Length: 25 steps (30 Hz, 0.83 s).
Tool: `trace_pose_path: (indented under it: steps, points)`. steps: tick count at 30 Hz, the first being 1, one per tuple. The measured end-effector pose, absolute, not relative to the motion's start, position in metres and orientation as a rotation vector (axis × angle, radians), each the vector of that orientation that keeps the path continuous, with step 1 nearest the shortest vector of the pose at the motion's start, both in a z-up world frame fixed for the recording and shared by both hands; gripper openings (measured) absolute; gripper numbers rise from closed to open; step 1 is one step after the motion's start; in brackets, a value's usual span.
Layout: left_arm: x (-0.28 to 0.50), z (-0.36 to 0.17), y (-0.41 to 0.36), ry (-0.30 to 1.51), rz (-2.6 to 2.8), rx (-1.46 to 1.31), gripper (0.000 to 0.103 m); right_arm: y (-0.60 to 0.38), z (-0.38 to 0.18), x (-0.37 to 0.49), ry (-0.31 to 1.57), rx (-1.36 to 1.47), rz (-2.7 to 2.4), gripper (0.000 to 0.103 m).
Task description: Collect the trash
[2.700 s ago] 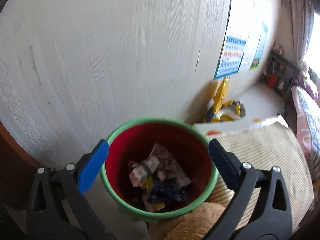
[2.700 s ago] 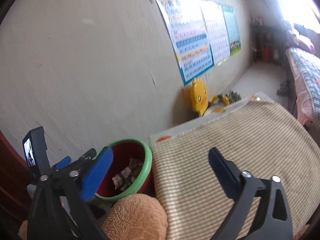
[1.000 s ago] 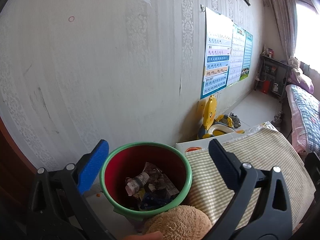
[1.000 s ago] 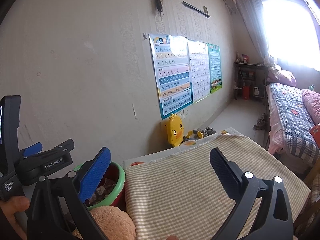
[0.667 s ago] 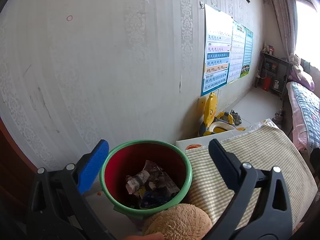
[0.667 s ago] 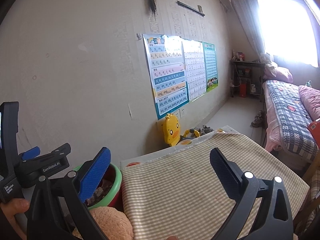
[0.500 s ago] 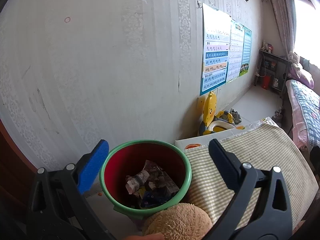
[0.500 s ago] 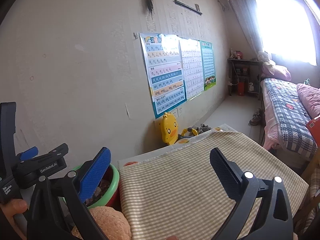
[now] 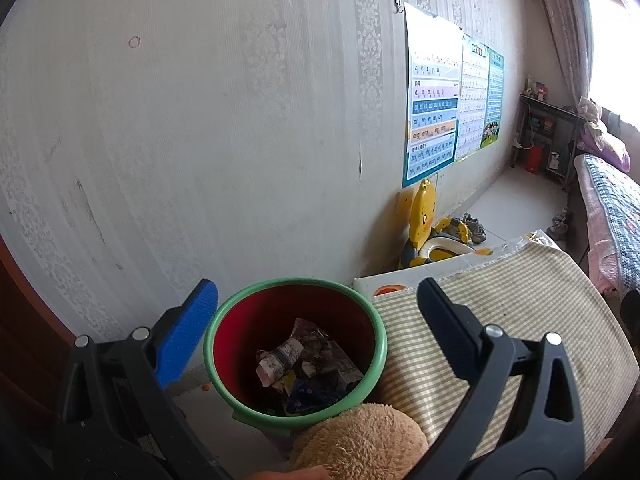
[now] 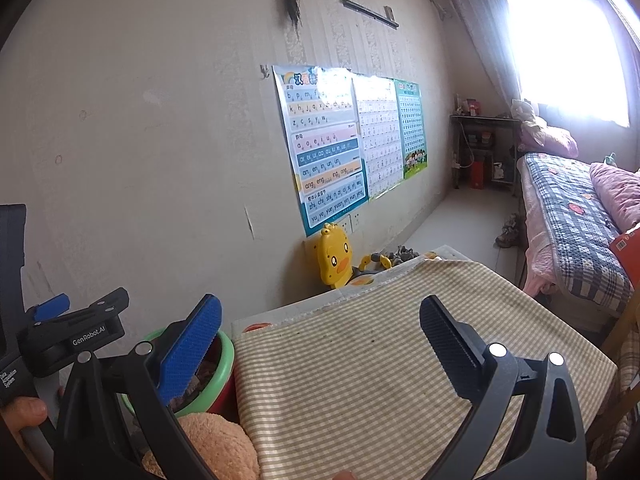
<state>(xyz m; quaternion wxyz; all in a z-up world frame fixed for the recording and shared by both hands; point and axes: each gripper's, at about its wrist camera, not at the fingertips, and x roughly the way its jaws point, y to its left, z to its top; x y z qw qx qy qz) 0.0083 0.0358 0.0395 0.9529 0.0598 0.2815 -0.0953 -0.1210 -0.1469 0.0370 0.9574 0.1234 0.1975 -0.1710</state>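
Nearest, a plush toy (image 9: 360, 440) sits under the left gripper (image 9: 316, 320), whose jaws are spread and hold nothing. Just past it stands the bin (image 9: 296, 292), with trash (image 9: 304, 368) lying at its bottom. The right gripper (image 10: 320, 332) is likewise spread and bare, above the checked cloth (image 10: 360, 368). No loose trash shows on the cloth; best to sweep both cameras low across it before reaching. A duck toy (image 10: 334, 256) stands by the far wall.

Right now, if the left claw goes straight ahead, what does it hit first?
Likely the red bin: the open, empty left claw frames its green rim, crumpled trash inside. Depth is unclear; the wall lies beyond.
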Motion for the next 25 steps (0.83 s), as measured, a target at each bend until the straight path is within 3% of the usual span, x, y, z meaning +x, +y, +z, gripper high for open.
trace_pose_path:
  steps: [17,25]
  points:
    - [0.005,0.03,0.026,0.59,-0.272,0.126,0.098,-0.159,0.023,-0.117,0.438,0.265,-0.362,0.096]
    - [0.0,0.02,0.004,0.612,-0.31,0.169,0.098,-0.241,-0.026,-0.136,0.538,0.31,-0.595,0.096]
